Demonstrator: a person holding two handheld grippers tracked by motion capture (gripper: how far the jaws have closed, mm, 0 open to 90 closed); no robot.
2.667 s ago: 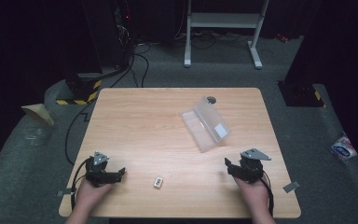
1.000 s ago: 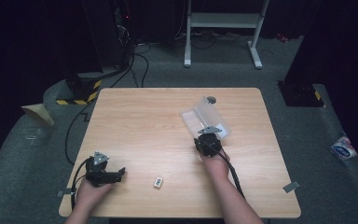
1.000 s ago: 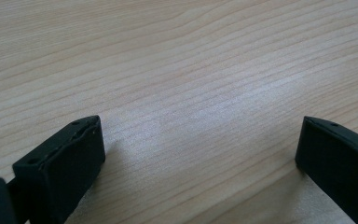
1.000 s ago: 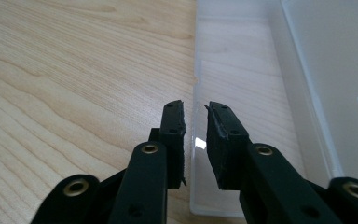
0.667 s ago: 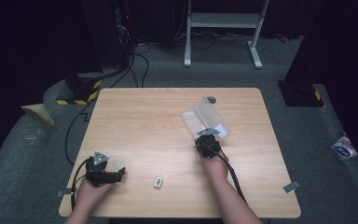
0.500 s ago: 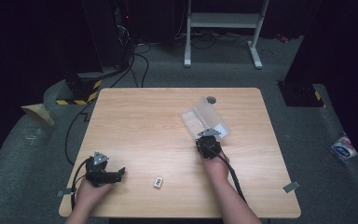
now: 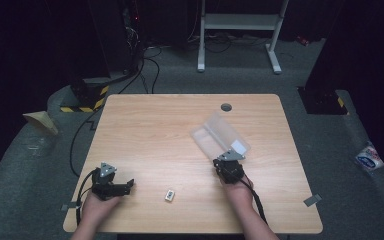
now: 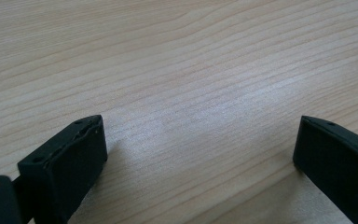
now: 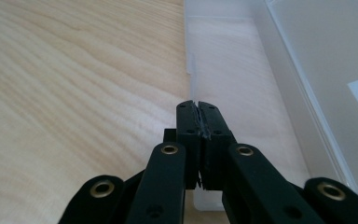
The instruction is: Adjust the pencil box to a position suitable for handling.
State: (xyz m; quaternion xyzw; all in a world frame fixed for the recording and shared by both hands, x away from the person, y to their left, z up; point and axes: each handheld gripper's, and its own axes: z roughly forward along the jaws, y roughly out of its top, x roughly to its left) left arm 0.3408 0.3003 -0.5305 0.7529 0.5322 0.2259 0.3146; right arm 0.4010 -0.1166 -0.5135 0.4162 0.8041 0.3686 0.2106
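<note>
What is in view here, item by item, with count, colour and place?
Table: one, light wood, centre.
Clear plastic case: one, transparent with a white label, open, right of centre.
Small block: one, whitish, near front edge.
Metal stand: one, white, floor behind table.
Cables: several, black, floor at back left.
Left gripper: one, black, jaws open, front left.
Right gripper: one, black, jaws shut, at the case's near end.
</note>
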